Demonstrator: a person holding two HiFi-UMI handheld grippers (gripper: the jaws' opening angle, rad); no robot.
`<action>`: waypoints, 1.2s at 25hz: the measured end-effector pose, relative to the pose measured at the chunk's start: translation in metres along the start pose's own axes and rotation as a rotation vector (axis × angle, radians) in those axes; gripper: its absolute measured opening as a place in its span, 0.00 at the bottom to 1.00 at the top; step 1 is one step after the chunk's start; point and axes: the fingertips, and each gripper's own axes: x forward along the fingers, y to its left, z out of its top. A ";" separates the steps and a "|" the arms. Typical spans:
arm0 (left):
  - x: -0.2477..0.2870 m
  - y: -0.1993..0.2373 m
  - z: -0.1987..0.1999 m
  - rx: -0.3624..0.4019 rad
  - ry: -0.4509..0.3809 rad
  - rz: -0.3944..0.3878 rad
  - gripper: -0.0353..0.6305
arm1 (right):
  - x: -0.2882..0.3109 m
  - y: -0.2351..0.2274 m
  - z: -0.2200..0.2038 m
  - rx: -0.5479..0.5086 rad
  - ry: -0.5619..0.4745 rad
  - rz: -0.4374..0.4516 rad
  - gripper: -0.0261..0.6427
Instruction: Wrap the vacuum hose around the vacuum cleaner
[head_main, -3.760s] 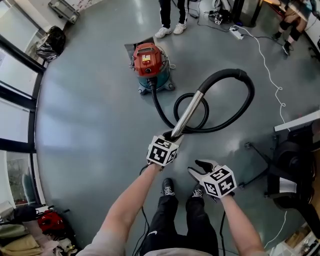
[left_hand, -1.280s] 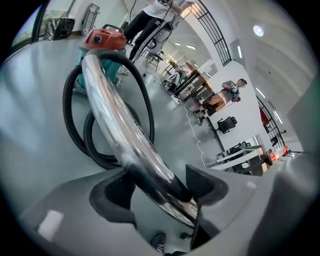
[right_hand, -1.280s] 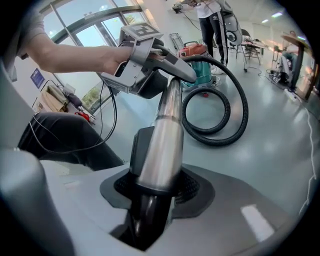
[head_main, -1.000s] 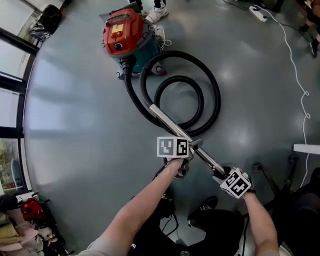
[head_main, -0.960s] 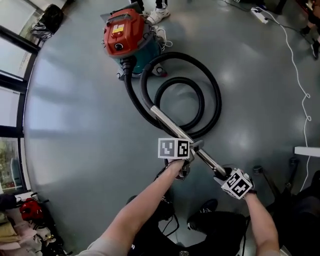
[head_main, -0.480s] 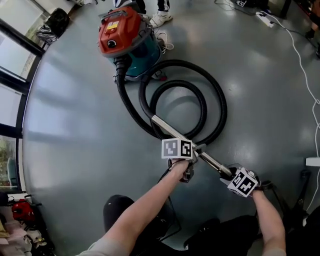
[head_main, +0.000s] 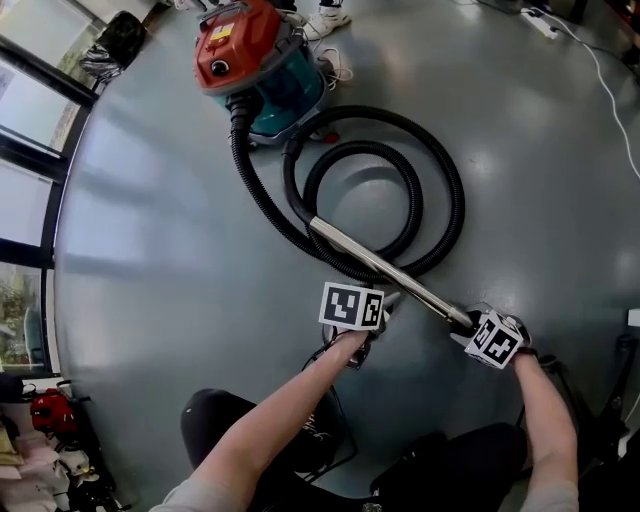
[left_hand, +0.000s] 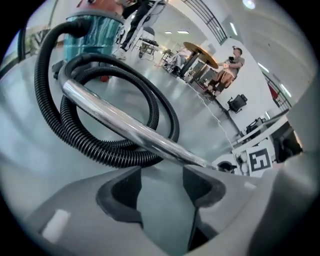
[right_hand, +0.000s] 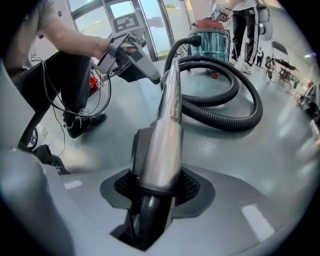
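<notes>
Vac cleaner: 1, red lid on teal drum, standing on the floor at the far end of the head view. Nothing is wound round it yet.
Hose: 1, black, ribbed. It leaves the drum front and lies flat in approx. 2 nested loops just beside the vac. The slack on the floor is prob. there so it can be led round the drum.
Wand: 1 metal tube at the hose's free end, running diagonally from the loops toward the person and crossing over the hose.
R gripper: clenched on the wand's dark handle end, with the tube pointing straight out along the jaws. An end grip like this lets it steer the whole tube.
L gripper: released, jaws apart, nothing between them. The tube crosses just past the tips near mid-length, so it looks placed as a 2nd support point, not gripping yet.
Count: 2 grippers, 1 vac, 1 hose, 1 wand, approx. 2 loops.
Task status: by my read, the wrap hasn't started.
</notes>
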 end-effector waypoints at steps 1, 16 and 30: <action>-0.003 0.000 -0.004 0.045 0.000 0.022 0.41 | 0.001 -0.002 -0.002 -0.010 0.004 -0.001 0.32; -0.001 -0.042 -0.002 0.424 -0.085 0.042 0.05 | 0.034 -0.052 -0.037 -0.165 0.119 -0.132 0.32; 0.017 -0.049 -0.010 0.431 -0.063 -0.001 0.05 | 0.037 -0.068 -0.047 -0.158 0.116 -0.144 0.39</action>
